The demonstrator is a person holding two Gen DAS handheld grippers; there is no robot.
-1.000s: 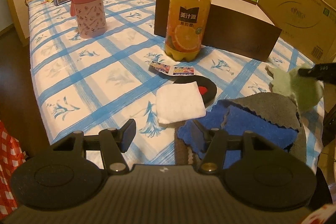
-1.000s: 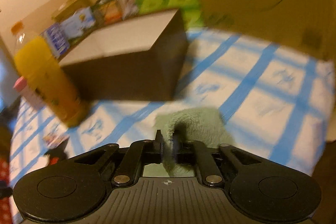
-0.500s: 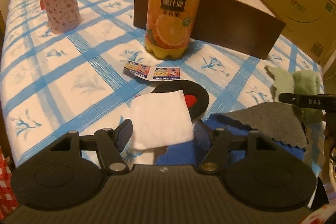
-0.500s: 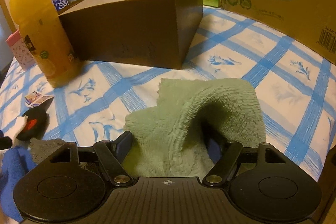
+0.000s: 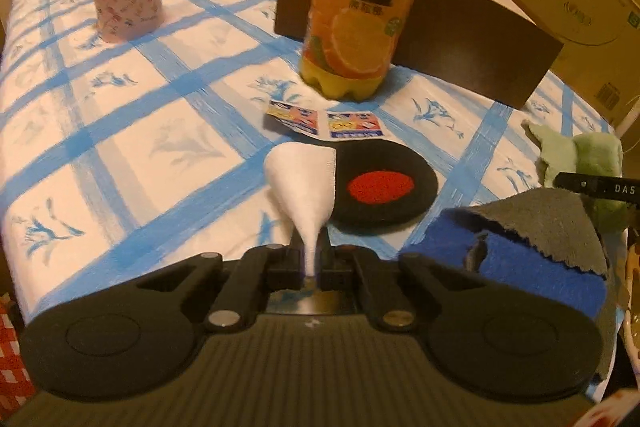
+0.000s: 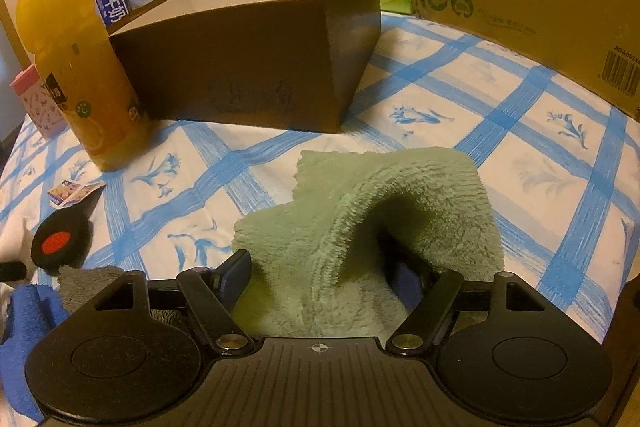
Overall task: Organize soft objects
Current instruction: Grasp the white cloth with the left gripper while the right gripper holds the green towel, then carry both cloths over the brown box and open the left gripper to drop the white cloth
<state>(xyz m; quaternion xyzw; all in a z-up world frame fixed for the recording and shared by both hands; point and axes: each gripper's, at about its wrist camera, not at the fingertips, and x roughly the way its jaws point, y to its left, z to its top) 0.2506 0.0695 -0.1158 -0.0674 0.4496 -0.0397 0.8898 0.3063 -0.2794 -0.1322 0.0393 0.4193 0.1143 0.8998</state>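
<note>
The white cloth is pinched at its near edge by the left hand-held gripper, whose jaws have just been closing on it; the rest is bunched into a cone over the tabletop, beside the black coaster. The right hand-held gripper is spread around a fold of the green towel, untouched by its pads. A clean lift is called for, so nothing is dragged toward the juice bottle, likely before a drop into the dark box.
</note>
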